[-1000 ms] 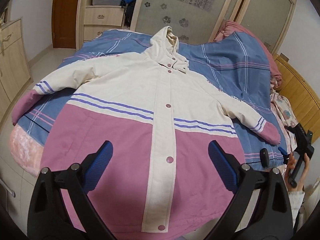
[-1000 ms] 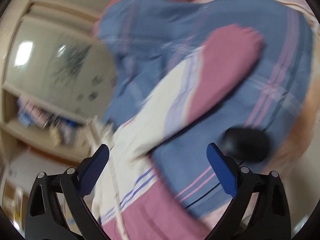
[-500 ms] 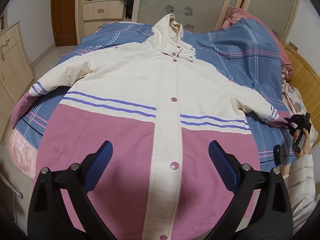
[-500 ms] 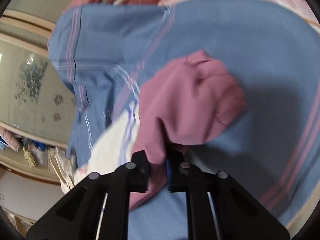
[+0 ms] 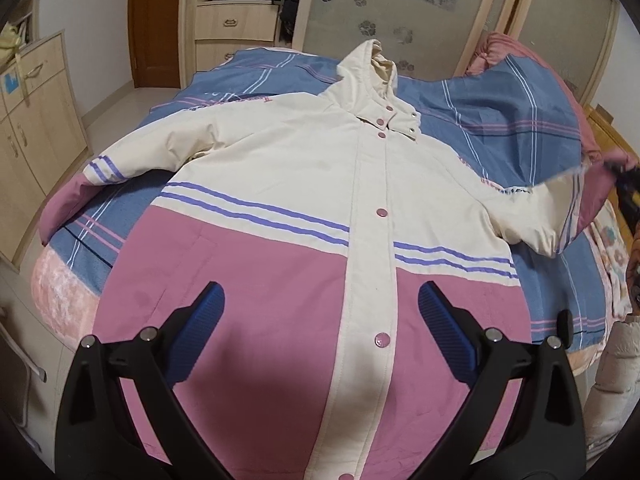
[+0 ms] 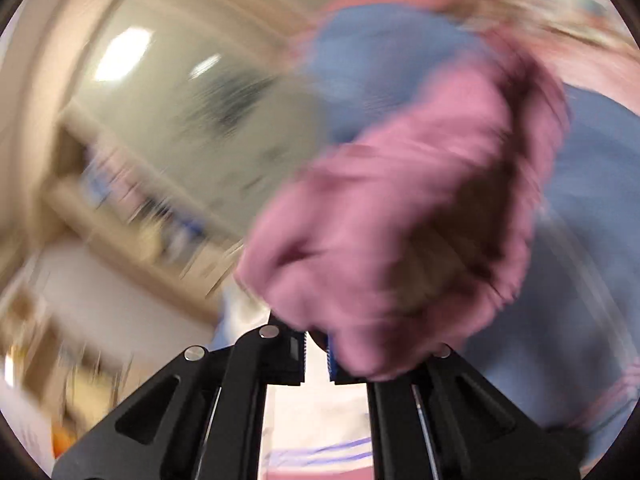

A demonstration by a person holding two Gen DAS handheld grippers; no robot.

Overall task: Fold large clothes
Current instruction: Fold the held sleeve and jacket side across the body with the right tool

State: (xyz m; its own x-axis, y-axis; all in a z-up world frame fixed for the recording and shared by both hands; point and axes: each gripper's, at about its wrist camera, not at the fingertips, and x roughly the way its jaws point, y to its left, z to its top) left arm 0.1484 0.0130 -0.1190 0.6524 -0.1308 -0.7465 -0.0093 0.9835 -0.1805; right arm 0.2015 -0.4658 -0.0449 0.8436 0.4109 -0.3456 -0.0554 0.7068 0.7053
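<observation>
A large hooded jacket (image 5: 320,208), cream on top and pink below with purple stripes, lies front up and snapped shut on the bed. My left gripper (image 5: 320,320) is open and empty, hovering over the pink hem. My right gripper (image 6: 316,354) is shut on the pink cuff (image 6: 400,208) of the jacket's right-hand sleeve. In the left wrist view that sleeve (image 5: 560,216) is lifted off the bed at the far right, with the right gripper (image 5: 630,184) at its end. The other sleeve (image 5: 120,160) lies flat at the left.
The bed has a blue plaid cover (image 5: 500,120) and a pink blanket edge (image 5: 60,292). Wooden drawers (image 5: 236,20) and a cabinet (image 5: 28,120) stand at the left. Frosted wardrobe doors (image 5: 400,12) are behind. The right wrist view is blurred by motion.
My right gripper closed on the pink cuff and has raised the sleeve off the bed. My left gripper moved slightly closer over the jacket and stays open.
</observation>
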